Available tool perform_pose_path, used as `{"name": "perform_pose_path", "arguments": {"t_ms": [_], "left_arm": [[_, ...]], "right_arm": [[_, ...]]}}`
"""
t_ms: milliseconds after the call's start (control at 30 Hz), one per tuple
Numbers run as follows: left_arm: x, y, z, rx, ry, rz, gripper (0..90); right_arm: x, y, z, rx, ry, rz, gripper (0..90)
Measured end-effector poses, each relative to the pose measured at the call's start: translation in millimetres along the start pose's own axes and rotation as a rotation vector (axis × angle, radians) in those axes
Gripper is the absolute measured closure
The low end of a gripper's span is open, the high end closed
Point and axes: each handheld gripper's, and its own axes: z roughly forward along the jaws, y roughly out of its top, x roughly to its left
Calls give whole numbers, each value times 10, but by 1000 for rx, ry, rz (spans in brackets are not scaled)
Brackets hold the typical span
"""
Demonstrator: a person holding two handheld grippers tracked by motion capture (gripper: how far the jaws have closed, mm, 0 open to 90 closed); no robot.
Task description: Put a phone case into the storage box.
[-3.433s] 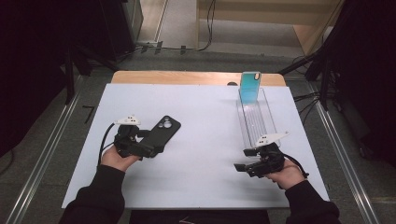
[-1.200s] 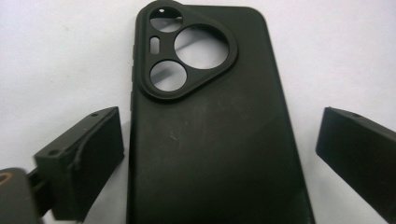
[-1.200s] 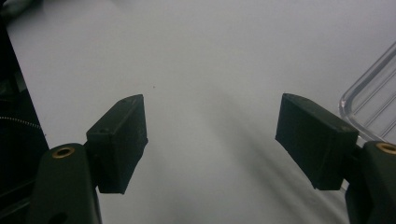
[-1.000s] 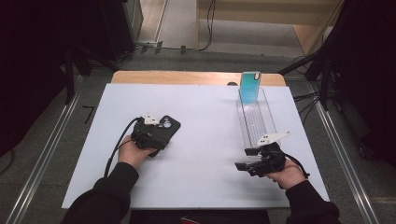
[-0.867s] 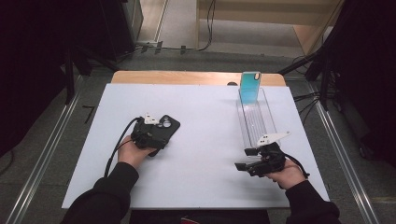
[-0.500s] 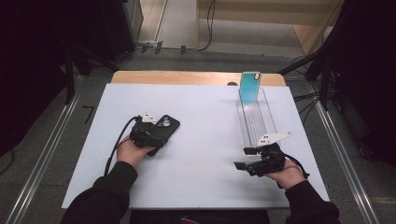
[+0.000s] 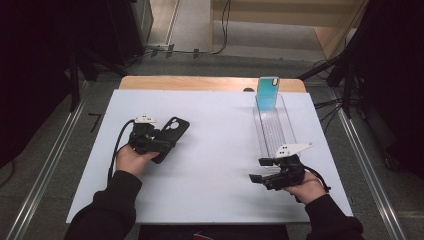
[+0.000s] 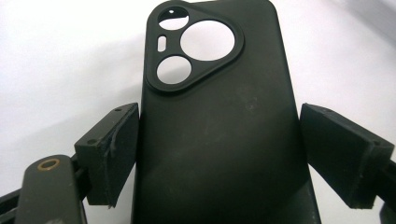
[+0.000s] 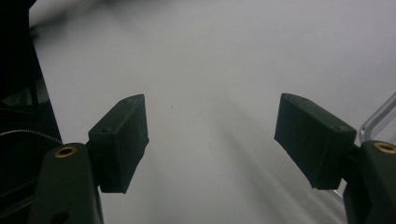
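Note:
A black phone case (image 7: 175, 129) lies back up on the white table (image 7: 220, 165), left of centre. My left gripper (image 7: 162, 145) is open, and the near end of the case sits between its jaws. In the left gripper view the black phone case (image 8: 219, 93) has its camera cut-outs at the far end. There the left gripper (image 8: 219, 154) has its left pad against the case's edge, with a slim gap at the right pad. My right gripper (image 7: 257, 170) rests open at the front right, pointing left, and the right gripper (image 9: 210, 140) holds nothing over bare table.
A clear slotted rack (image 7: 274, 127) runs front to back at the right, just behind my right hand. A teal phone case (image 7: 267, 92) stands upright at its far end. A wooden strip (image 7: 210, 83) edges the table's back. Metal rails (image 7: 45, 170) flank both sides.
My left gripper has moved right and forward from beside the black case until its jaws straddle the case's near end. The right gripper has stayed put.

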Motion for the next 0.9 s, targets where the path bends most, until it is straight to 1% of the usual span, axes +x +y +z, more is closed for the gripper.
{"name": "perform_pose_path", "arguments": {"t_ms": [100,200,267,333,367,500,567,633,733,867,900], "left_arm": [[-77,17,-42,3,-23,13,153],[-148,30,-80,1,-57,14,153],[-195,33,-100,1,-68,13,153],[-246,33,-116,6,-77,23,152],[-273,33,-123,4,-83,26,152],[-376,39,-136,1,-120,28,152],[-436,36,-129,4,-125,35,152],[-496,26,-117,8,-141,40,152],[-585,9,-107,14,-155,49,152],[-702,-25,-98,10,-174,46,152],[-735,-33,-93,11,-171,49,152]], "right_arm": [[29,15,-11,0,4,-3,239],[44,24,-16,5,11,-5,239],[56,28,-16,15,11,-9,239],[65,28,-15,23,8,-8,239],[71,28,-17,23,10,-14,238],[81,38,-33,13,9,-7,237],[90,47,-39,10,5,-6,237],[95,53,-42,8,7,-11,237],[113,65,-41,11,6,-3,237],[128,91,-40,5,7,9,237],[131,97,-42,1,8,10,237]]}}
